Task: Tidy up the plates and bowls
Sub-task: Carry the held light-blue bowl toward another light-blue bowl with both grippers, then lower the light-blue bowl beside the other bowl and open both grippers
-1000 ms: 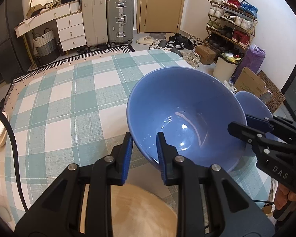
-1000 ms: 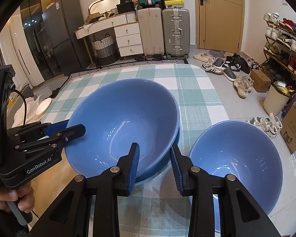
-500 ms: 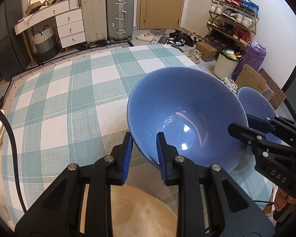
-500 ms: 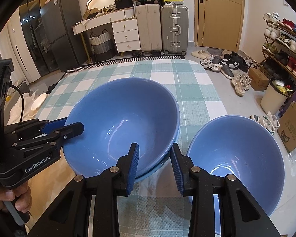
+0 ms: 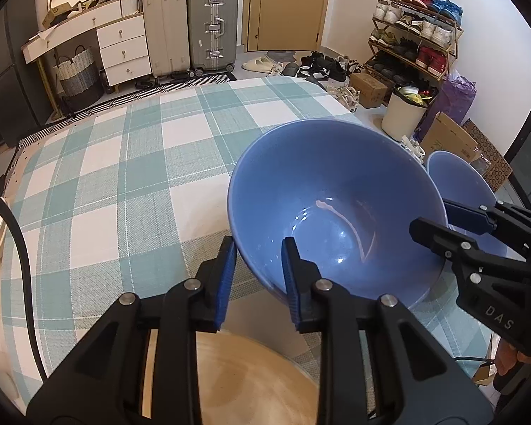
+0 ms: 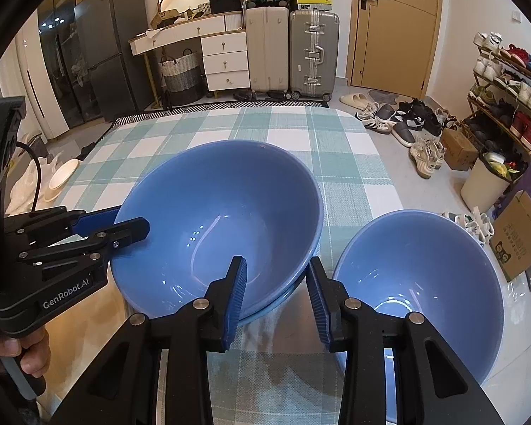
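The left claw [image 5: 258, 269] was clamped on the near rim of a large glossy blue ceramic bowl [image 5: 336, 212]. That bowl already sat nested in another blue bowl [image 6: 286, 295], whose rim stood between the right claw's [image 6: 278, 297] pads; whether they pressed it I could not tell. Just right of that claw, a third blue bowl [image 6: 417, 276] stood alone on the green checked tablecloth [image 5: 124, 177], apparently awaiting stacking.
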Motion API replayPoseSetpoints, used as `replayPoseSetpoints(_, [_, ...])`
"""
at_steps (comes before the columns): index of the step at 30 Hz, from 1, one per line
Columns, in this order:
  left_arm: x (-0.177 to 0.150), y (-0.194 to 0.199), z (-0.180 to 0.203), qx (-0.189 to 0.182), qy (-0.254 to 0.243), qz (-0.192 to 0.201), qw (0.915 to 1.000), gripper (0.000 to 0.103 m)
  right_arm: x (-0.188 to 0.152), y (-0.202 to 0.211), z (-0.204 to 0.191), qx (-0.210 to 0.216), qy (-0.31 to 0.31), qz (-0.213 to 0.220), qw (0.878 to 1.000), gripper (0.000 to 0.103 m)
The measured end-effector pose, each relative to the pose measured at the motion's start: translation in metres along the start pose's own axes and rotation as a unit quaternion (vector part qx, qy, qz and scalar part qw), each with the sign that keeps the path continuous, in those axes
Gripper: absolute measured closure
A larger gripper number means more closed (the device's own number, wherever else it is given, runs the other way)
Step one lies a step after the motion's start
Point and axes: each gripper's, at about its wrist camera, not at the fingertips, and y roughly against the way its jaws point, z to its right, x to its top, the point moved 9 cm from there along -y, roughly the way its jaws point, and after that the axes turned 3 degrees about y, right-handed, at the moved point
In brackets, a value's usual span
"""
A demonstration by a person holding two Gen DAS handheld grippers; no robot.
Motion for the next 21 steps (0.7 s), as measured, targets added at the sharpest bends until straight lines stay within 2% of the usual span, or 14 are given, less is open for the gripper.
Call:
replayPoseSetpoints(6, [-0.001, -0.001, 0.000, -0.004, 0.004, -0.002, 1.0000, 0.081, -0.001, -0.001, 0.003, 0.000, -0.002, -0.003, 1.000, 0.067])
replayPoseSetpoints(9, [-0.002, -0.003, -0.002, -0.013, 0.011, -0.009, 0.9998, 0.077, -0.002, 0.000, 0.004, 0.000, -0.002, -0.005, 1.000, 0.067])
replayPoseSetpoints(11, [-0.003, -0.004, -0.001, -0.022, 0.014, -0.013, 0.9996, 0.067, -0.002, -0.001, 0.004, 0.003, -0.002, -0.004, 1.000, 0.064])
replayPoseSetpoints(12, [-0.003, -0.004, 0.000, -0.025, 0.014, -0.014, 0.9995, 0.064, -0.001, 0.000, 0.003, 0.005, -0.002, 0.000, 1.000, 0.058])
replayPoseSetpoints(13, [-0.003, -0.003, 0.000, -0.027, 0.015, -0.014, 0.9994, 0.056, -0.001, 0.001, 0.003, 0.007, -0.002, 0.003, 1.000, 0.052])
replayPoseSetpoints(14, [-0.003, -0.002, 0.000, -0.027, 0.016, -0.013, 0.9994, 0.048, -0.001, 0.003, 0.003, 0.009, -0.003, 0.006, 1.000, 0.051])
replayPoseSetpoints(15, [-0.003, -0.001, 0.000, -0.026, 0.016, -0.010, 0.9995, 0.045, 0.000, 0.004, 0.003, 0.011, -0.003, 0.008, 1.000, 0.049])
replayPoseSetpoints(17, [-0.001, 0.003, 0.001, -0.028, 0.017, -0.004, 0.9995, 0.033, 0.001, 0.006, 0.002, 0.014, -0.005, 0.011, 1.000, 0.040])
replayPoseSetpoints(19, [0.000, 0.007, 0.002, -0.032, 0.019, 0.002, 0.9993, 0.028, 0.003, 0.011, 0.002, 0.021, -0.009, 0.017, 1.000, 0.024])
replayPoseSetpoints(21, [0.002, 0.011, 0.002, -0.036, 0.024, 0.006, 0.9990, 0.025, 0.005, 0.017, 0.002, 0.025, -0.013, 0.026, 0.999, 0.017])
